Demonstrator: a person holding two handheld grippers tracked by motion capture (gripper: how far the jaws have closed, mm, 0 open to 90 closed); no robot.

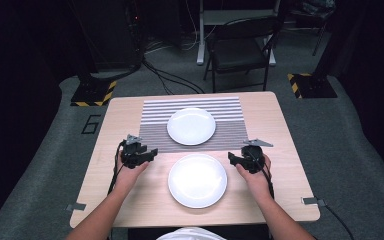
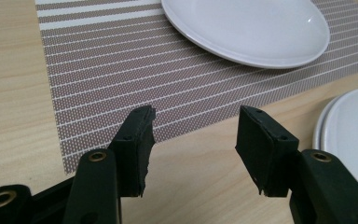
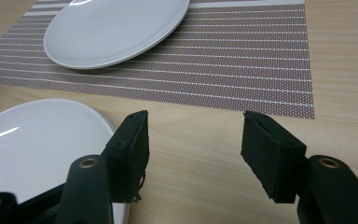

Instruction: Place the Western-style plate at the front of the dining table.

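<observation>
A white plate [image 1: 191, 126] rests on a striped brown-and-white placemat [image 1: 227, 131] at the middle of the wooden table [image 1: 280, 130]. A second white plate [image 1: 197, 180] lies on bare wood nearer the person. My left gripper [image 1: 149, 154] hovers just left of the near plate, jaws open and empty. In the left gripper view the left gripper [image 2: 196, 140] frames the placemat's [image 2: 121, 70] edge, with the near plate's [image 2: 349, 135] rim at the right. My right gripper [image 1: 233, 159] sits just right of that plate, open and empty. The right gripper [image 3: 193, 144] looks over bare wood, the near plate [image 3: 37, 140] by its left jaw.
A dark folding chair [image 1: 240, 50] stands beyond the table's far edge. Two black stand bases with yellow-black tape [image 1: 94, 93] [image 1: 311, 85] flank it on the grey floor. Cables trail from both grippers toward the table's front edge.
</observation>
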